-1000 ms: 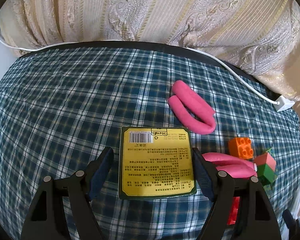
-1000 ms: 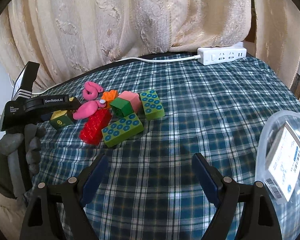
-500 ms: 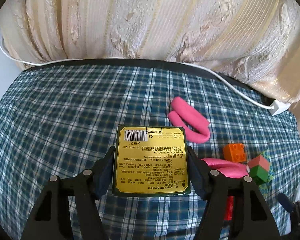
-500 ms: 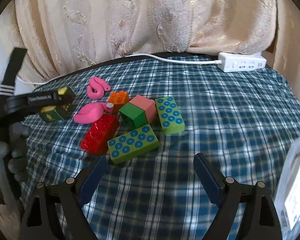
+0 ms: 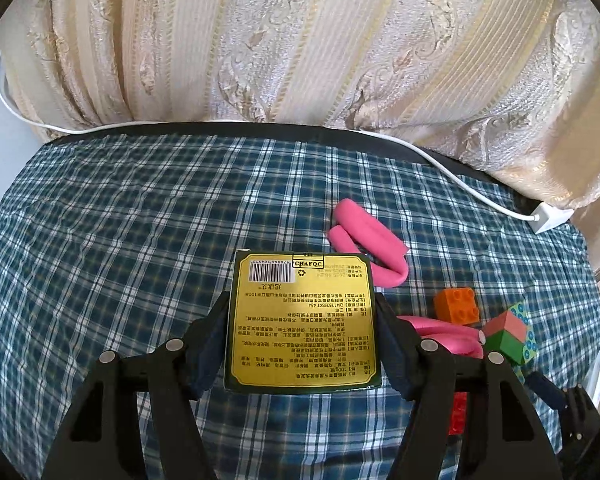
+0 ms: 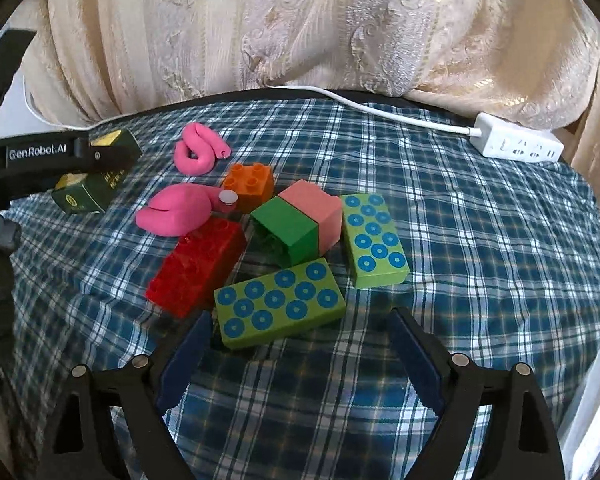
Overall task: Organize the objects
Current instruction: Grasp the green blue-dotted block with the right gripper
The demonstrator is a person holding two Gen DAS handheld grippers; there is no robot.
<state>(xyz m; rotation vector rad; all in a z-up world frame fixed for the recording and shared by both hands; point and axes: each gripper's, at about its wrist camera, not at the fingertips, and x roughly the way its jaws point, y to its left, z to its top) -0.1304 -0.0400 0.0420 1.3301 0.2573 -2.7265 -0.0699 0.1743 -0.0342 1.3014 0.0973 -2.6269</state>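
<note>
My left tool (image 5: 302,344) pinched the green-and-gold box (image 5: 303,320) by its sides above the plaid table (image 5: 120,220). My right tool (image 6: 300,344), spread and just narrowing, held nothing, with a green dotted block (image 6: 280,302) lying just beyond its tips, mid-table.

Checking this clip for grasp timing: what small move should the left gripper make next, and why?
Probably lift. The left gripper is already shut on the green-and-gold printed box, its pads against both sides, and the box sits low over the blue plaid cloth.
</note>
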